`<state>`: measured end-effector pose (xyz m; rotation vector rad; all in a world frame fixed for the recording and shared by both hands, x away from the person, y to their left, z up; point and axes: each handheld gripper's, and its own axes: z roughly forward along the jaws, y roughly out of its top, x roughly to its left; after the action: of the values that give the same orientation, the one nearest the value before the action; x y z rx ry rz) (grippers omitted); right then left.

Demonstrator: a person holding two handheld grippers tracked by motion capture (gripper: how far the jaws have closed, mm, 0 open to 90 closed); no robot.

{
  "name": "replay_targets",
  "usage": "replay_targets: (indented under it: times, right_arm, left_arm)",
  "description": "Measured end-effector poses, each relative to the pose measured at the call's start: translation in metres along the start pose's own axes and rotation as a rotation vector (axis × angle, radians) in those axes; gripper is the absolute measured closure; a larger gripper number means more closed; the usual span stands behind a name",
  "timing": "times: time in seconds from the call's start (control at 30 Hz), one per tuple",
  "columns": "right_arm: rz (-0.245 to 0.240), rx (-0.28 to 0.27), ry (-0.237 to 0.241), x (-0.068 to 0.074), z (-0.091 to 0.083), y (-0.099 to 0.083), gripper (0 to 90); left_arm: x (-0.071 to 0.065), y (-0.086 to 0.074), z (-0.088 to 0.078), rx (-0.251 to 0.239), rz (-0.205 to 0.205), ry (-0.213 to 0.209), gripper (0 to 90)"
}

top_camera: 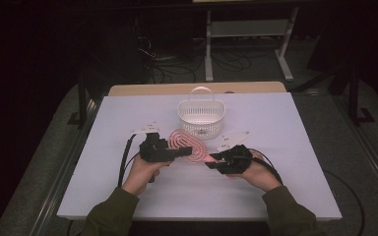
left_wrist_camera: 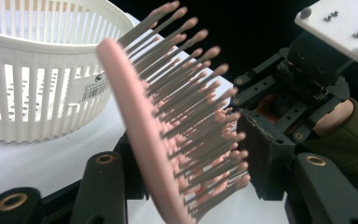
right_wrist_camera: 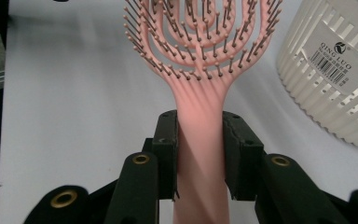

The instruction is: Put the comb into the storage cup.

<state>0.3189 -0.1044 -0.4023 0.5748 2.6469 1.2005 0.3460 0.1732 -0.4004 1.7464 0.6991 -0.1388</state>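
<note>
Hairbrush point(right_wrist_camera: 200, 56) handle pinched in right gripper point(right_wrist_camera: 199, 154); left gripper point(left_wrist_camera: 186, 186) jaws straddle its head, contact unclear, beside basket point(top_camera: 202, 115).

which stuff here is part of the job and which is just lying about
In the job: pink hairbrush, right gripper clamped on its handle, left gripper around its head, white basket close by.
Lying about: cables on the floor, a metal stand.

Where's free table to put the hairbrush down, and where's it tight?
Free: the white table right of the right gripper, the near strip in front of both hands, and the far-left corner beyond the left gripper. Tight: mid-table, where the pink hairbrush sits just in front of the white basket.
</note>
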Motion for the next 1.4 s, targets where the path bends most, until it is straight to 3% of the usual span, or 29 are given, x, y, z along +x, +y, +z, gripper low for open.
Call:
replay_targets:
  times: [0.8, 1.4]
  right_arm:
    - [-0.002, 0.002, -0.017, 0.0048, 0.0090, 0.0020, 68.4]
    - [-0.009, -0.006, -0.007, 0.0054, 0.0105, 0.0029, 68.9]
  left_arm:
    - [-0.0005, 0.0034, -0.0057, -0.041, -0.039, -0.049, 61.7]
    - [-0.0058, 0.0064, -0.0069, -0.048, -0.013, -0.049, 64.8]
